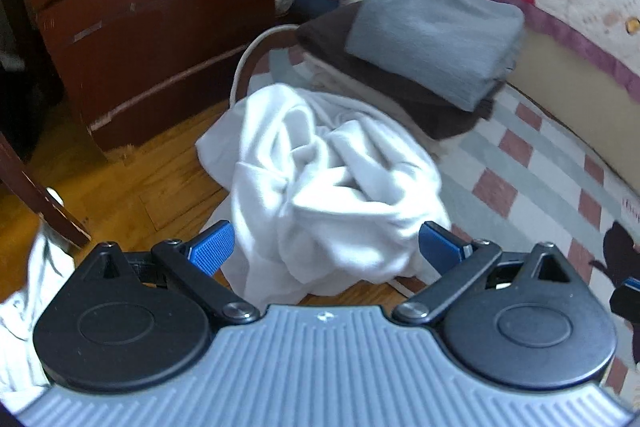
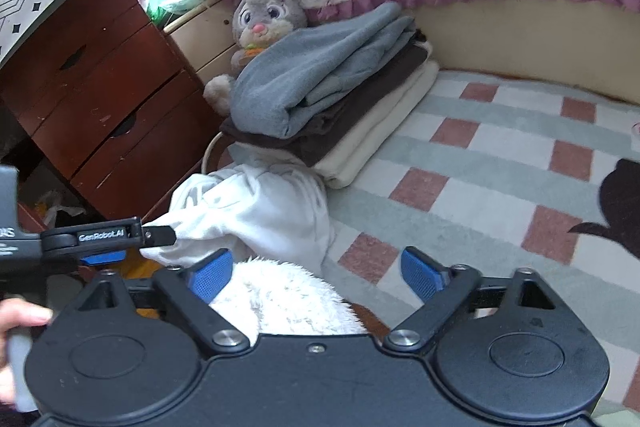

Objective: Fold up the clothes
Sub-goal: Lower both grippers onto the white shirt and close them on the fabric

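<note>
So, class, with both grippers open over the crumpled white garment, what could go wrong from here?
1. The crumpled white garment overhangs the checked rug's edge onto wooden floor; a grab may drag it off.
2. It lies against the folded stack topped by a grey-blue fleece; pulling might topple that.
3. The open left gripper may pinch several layers.

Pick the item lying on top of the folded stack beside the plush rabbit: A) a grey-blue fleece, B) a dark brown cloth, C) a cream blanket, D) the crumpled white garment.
A: the grey-blue fleece caps the folded stack, with the dark brown cloth under it and the cream blanket at the bottom; the crumpled white garment lies apart, in front.
</note>
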Demonstrator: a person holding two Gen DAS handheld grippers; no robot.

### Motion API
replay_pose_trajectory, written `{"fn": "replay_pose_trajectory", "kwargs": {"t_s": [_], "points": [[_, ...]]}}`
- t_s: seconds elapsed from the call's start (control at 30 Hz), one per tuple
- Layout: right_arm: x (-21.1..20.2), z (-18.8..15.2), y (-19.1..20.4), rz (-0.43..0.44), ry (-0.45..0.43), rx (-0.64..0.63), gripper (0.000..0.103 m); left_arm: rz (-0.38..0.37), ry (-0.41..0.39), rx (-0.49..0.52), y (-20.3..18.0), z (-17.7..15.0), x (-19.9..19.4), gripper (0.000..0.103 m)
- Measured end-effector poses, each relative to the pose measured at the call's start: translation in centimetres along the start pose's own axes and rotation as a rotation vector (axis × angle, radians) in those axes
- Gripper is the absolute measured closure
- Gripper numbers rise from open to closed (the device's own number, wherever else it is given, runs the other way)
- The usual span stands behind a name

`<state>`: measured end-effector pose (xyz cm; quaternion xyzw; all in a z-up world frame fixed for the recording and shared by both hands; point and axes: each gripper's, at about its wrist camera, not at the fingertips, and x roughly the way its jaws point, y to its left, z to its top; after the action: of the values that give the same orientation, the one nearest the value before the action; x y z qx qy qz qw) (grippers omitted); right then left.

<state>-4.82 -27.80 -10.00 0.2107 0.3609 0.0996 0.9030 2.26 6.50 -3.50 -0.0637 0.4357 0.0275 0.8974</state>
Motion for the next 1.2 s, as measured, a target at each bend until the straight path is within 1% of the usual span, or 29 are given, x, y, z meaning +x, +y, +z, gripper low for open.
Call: {"fn": "replay_pose_trajectory", "kwargs": {"t_s": [0.03,0.07,0.1,0.13,0.17,0.2,0.23,0.27,0.37,0.4,0.47,0.5,0.57,0.6,0.63,0.67,0.7,0.77,0.83,0.9,0.97,1.03,1.07,1.1,1.13,1.17,1.2], "points": [[0.4,0.4,0.0,0.011,0.011,0.007,0.033,-0.009,0.000,-0.028,0.7,0.1,0.4,0.003],[0.9,0.8,0.1,0.026,0.022,0.014,0.036,-0.018,-0.001,-0.056,1.4,0.2,0.8,0.008],[1.5,1.3,0.1,0.045,0.034,0.021,0.038,-0.028,0.008,-0.075,2.0,0.2,1.3,0.018],[2.2,1.9,0.4,0.065,0.048,0.024,0.041,-0.039,0.019,-0.093,2.5,0.1,1.8,0.023],[2.9,2.5,0.8,0.077,0.066,0.016,0.043,-0.042,0.031,-0.098,2.8,0.1,2.3,0.034],[3.7,3.1,1.3,0.086,0.086,0.003,0.048,-0.047,0.042,-0.103,3.1,0.1,2.8,0.037],[4.6,3.5,1.8,0.085,0.108,0.004,0.050,-0.058,0.046,-0.115,3.5,0.0,3.2,0.037],[5.6,3.9,2.2,0.078,0.132,0.012,0.050,-0.078,0.048,-0.142,4.0,-0.1,3.6,0.037],[8.6,5.1,3.6,0.059,0.205,0.035,0.047,-0.107,0.042,-0.224,5.5,-0.6,4.6,0.037],[9.6,5.5,4.0,0.052,0.229,0.043,0.046,-0.103,0.007,-0.230,5.8,-0.7,4.4,0.037],[11.8,6.1,3.9,0.088,0.282,0.118,0.036,-0.094,-0.068,-0.241,6.3,-1.0,3.8,0.035],[12.9,6.3,3.8,0.112,0.310,0.161,0.029,-0.079,-0.113,-0.239,6.6,-1.0,3.5,0.033],[14.9,6.9,3.5,0.154,0.340,0.238,0.029,-0.032,-0.201,-0.238,7.2,-0.9,2.8,0.031],[15.8,7.1,3.4,0.165,0.355,0.261,0.028,-0.007,-0.236,-0.239,7.5,-0.9,2.7,0.027],[16.5,7.3,3.4,0.170,0.369,0.279,0.026,0.004,-0.250,-0.234,7.8,-0.7,2.9,0.023],[17.3,7.6,3.4,0.174,0.382,0.297,0.025,0.014,-0.262,-0.229,8.1,-0.5,3.2,0.013],[18.2,7.8,3.5,0.175,0.395,0.305,0.024,0.012,-0.232,-0.218,8.4,-0.3,4.1,0.010],[20.1,8.2,3.4,0.165,0.426,0.319,0.020,0.005,-0.163,-0.196,8.9,0.0,6.1,0.010],[22.6,8.1,2.9,0.132,0.472,0.390,0.020,-0.012,-0.078,-0.216,9.3,0.4,8.0,0.010],[24.4,7.4,2.4,0.111,0.504,0.460,0.020,-0.050,-0.038,-0.265,9.7,0.2,9.7,0.010],[25.7,6.4,1.9,0.114,0.538,0.508,0.020,-0.092,0.000,-0.302,9.7,0.0,11.3,0.010],[26.6,5.3,1.4,0.130,0.567,0.571,0.020,-0.157,0.078,-0.383,10.1,-0.7,13.3,0.011],[26.9,4.9,1.0,0.142,0.582,0.616,0.020,-0.190,0.117,-0.424,10.3,-1.0,14.3,0.017],[27.1,4.6,0.7,0.159,0.583,0.652,0.021,-0.265,0.136,-0.469,10.5,-1.4,14.9,0.041],[27.2,4.4,0.6,0.181,0.581,0.673,0.035,-0.344,0.152,-0.514,10.7,-1.8,15.5,0.057],[27.2,4.5,0.6,0.212,0.577,0.679,0.050,-0.418,0.184,-0.546,10.6,-2.0,16.0,0.082],[27.0,4.5,0.8,0.232,0.563,0.679,0.068,-0.446,0.195,-0.546,10.3,-1.9,16.0,0.087]]}}
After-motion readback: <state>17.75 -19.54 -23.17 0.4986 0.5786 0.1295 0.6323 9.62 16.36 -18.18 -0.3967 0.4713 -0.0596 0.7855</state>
